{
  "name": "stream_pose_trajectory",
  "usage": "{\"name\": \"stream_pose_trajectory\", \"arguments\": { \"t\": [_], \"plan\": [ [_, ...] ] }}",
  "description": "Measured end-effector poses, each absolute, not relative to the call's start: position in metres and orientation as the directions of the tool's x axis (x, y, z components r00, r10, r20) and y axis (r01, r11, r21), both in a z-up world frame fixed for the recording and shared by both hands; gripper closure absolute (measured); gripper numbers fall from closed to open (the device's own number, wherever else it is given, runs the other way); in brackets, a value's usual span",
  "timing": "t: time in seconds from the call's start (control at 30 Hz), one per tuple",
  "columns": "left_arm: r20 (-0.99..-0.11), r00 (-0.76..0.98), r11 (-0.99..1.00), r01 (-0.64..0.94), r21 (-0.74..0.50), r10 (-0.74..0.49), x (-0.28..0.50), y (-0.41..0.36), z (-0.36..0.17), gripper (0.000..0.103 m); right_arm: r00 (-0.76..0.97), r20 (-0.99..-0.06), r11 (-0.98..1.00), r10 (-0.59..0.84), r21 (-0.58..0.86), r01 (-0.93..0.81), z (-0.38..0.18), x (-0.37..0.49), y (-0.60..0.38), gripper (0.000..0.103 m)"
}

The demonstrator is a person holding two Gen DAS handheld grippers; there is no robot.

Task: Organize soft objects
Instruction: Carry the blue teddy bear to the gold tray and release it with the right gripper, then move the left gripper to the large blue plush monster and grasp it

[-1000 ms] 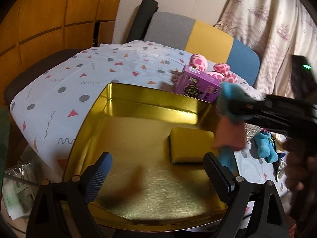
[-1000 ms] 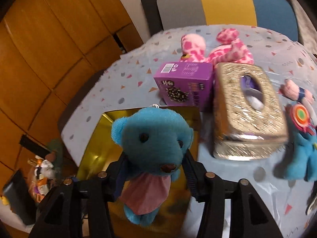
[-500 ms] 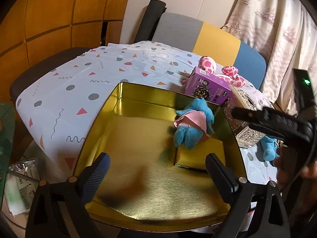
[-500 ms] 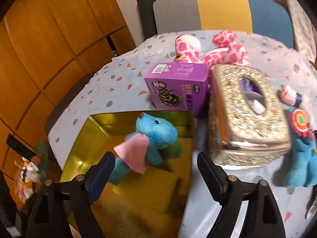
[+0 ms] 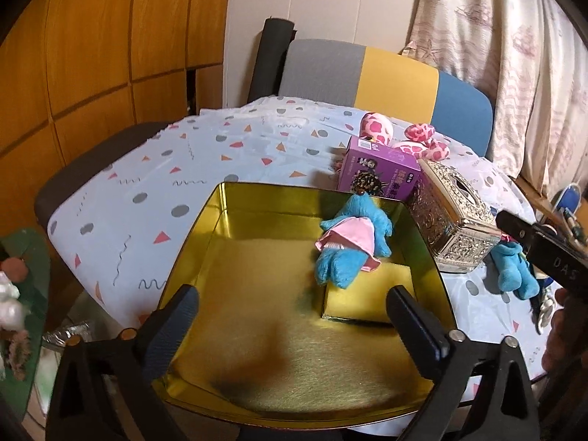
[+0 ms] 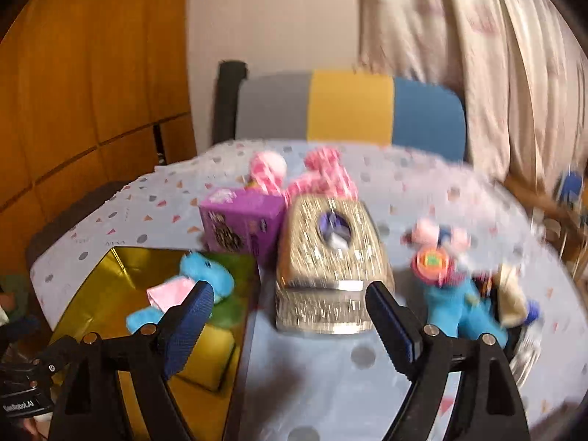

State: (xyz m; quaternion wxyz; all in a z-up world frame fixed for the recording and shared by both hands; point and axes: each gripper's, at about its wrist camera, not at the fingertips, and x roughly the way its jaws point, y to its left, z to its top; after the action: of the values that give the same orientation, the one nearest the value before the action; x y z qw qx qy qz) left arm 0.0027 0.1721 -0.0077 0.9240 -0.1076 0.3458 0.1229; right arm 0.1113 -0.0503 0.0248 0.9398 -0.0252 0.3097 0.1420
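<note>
1. My left gripper (image 5: 294, 316) hovers over the near edge of the gold tin (image 5: 205, 242); its jaws have just been opening to full width, with nothing between them.
2. The blue bear in the pink skirt (image 5: 349, 246) lies inside the tin at its far right corner, partly on a small gold box (image 5: 362, 299). That drop looks done.
3. My right gripper (image 6: 290, 323) is spread wide and empty, facing the silver tissue box (image 6: 330, 253).
4. Next, I judge, comes the blue plush (image 6: 455, 301) right of that box: swing over, straddle it, close.
</note>
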Motion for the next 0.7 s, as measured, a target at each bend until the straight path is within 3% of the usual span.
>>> {"name": "stream_pose_trajectory", "arguments": {
  "t": [0.17, 0.37, 0.7],
  "plan": [
    [-0.651, 0.74, 0.956, -0.284, -0.078, 0.167, 0.001, 0.16, -0.002, 0.0, 0.725, -0.645, 0.967, 0.242, 0.103, -0.231, 0.008, 0.116, -0.076, 0.017],
    [-0.649, 0.739, 0.961, -0.272, -0.042, 0.181, 0.003, 0.147, -0.001, 0.0, 0.702, -0.657, 0.962, 0.273, 0.19, -0.196, 0.001, 0.12, -0.116, 0.017],
    [-0.661, 0.738, 0.986, -0.168, 0.014, 0.135, 0.013, 0.114, -0.002, 0.0, 0.732, -0.658, 0.971, 0.178, 0.239, -0.021, 0.009, 0.136, -0.203, 0.015]
  ]
}}
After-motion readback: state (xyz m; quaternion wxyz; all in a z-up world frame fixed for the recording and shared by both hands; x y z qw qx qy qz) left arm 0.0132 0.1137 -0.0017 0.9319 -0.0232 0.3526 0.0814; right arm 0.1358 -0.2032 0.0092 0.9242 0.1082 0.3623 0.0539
